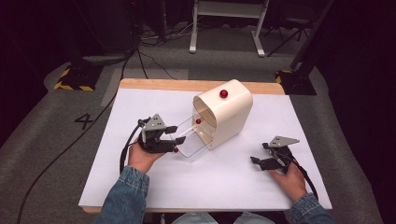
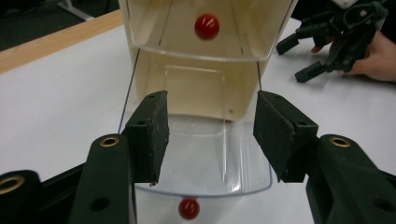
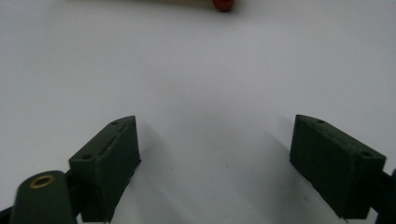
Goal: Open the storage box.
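From the high view, the cream bread box (image 1: 229,112) sits near the middle of the white table (image 1: 154,186), and its clear door (image 1: 191,142) is swung down and out toward the person, so the opening looks done. The left gripper (image 1: 176,134) hangs just at the door's outer edge, jaws apart with nothing pinched between them. The right gripper (image 1: 258,161) rests on the table well apart from the box, jaws spread. What is left, I'd guess, is putting something in or shutting it again; no item to load lies on the table.

In the left gripper view the pads (image 2: 152,135) stand half open on either side of the clear door (image 2: 205,158), not pressing it. The door's red knob (image 2: 189,208) shows below its front edge, and a second red knob (image 2: 207,26) sits higher up on the box. The other gripper (image 2: 303,60) lies off to the right.

The right gripper view has wide jaws over bare white tabletop (image 3: 196,93), with a red knob (image 3: 224,4) at the far edge. Nothing blocks the door's swing
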Motion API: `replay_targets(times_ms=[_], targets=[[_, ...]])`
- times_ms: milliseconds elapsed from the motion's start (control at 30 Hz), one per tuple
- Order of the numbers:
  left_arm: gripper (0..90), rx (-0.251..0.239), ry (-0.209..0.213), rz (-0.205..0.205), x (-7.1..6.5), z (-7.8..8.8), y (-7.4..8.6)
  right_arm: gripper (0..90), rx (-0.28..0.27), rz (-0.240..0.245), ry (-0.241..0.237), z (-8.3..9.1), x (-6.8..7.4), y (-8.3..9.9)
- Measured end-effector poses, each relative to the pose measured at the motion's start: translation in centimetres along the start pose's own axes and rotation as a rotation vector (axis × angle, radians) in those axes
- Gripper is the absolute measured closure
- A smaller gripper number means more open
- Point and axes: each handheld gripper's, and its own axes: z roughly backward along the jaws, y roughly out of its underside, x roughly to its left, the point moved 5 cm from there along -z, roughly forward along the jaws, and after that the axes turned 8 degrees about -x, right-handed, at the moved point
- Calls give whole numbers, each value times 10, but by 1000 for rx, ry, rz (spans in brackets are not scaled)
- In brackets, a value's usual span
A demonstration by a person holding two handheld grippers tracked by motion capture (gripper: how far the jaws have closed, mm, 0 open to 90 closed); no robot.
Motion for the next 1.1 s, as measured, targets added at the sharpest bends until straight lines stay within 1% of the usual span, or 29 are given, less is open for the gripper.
replay_targets(times_ms=[33, 67, 100, 200, 233, 300, 333, 400, 433, 467, 500, 567, 633, 733, 800, 833, 900, 933, 1033, 1100], targets=[[458, 1, 2, -9, 0, -2, -3, 158, 0, 0, 1, 0, 0, 0], [458, -1, 3, -8, 0, -3, -4, 158, 0, 0, 1, 0, 0, 0], [458, -26, 13, -3, 0, -9, -8, 157, 0, 1, 1, 0, 0, 0], [458, -30, 15, -4, 1, -16, -11, 156, 0, 1, 2, 0, 0, 0], [457, -38, 11, -10, 1, -18, -12, 156, 0, 1, 3, 0, 0, 0], [457, -56, 19, -2, 2, -26, -16, 155, 0, 2, 3, 0, 0, 0], [459, -56, 19, -2, 2, -26, -16, 155, 0, 2, 3, 0, 0, 0], [463, -68, 22, -2, 2, -32, -18, 155, 1, 1, 3, 0, 0, 0], [471, -66, 17, -6, 3, -38, -18, 154, 1, 1, 3, 0, 0, 0], [479, -66, 17, -6, 3, -38, -18, 155, 1, 1, 3, 0, 0, 0], [488, -77, 24, -2, 4, -42, -17, 155, 1, 0, 3, 0, 0, 0], [496, -76, 26, -3, 4, -44, -17, 155, 1, 0, 3, 0, 0, 0], [530, -75, 22, -6, 6, -47, -16, 154, 1, 1, 4, 0, 0, 0], [544, -77, 26, 5, 6, -50, -15, 154, -1, 3, 6, 0, 0, 0], [583, -81, 27, 6, 7, -51, -15, 154, 0, 2, 6, 0, 0, 0], [597, -79, 17, 3, 7, -51, -15, 154, 1, 0, 4, 0, 0, 0], [603, -87, 16, -1, 7, -51, -16, 154, 1, -1, 4, 0, 0, 0], [620, -93, 22, 2, 6, -52, -16, 154, 1, 0, 5, 0, 0, 0], [636, -100, 12, -8, 6, -54, -17, 154, 1, -1, 5, 0, 0, 0], [677, -88, 15, -17, 5, -57, -16, 154, 1, -1, 4, 0, 0, 0]])
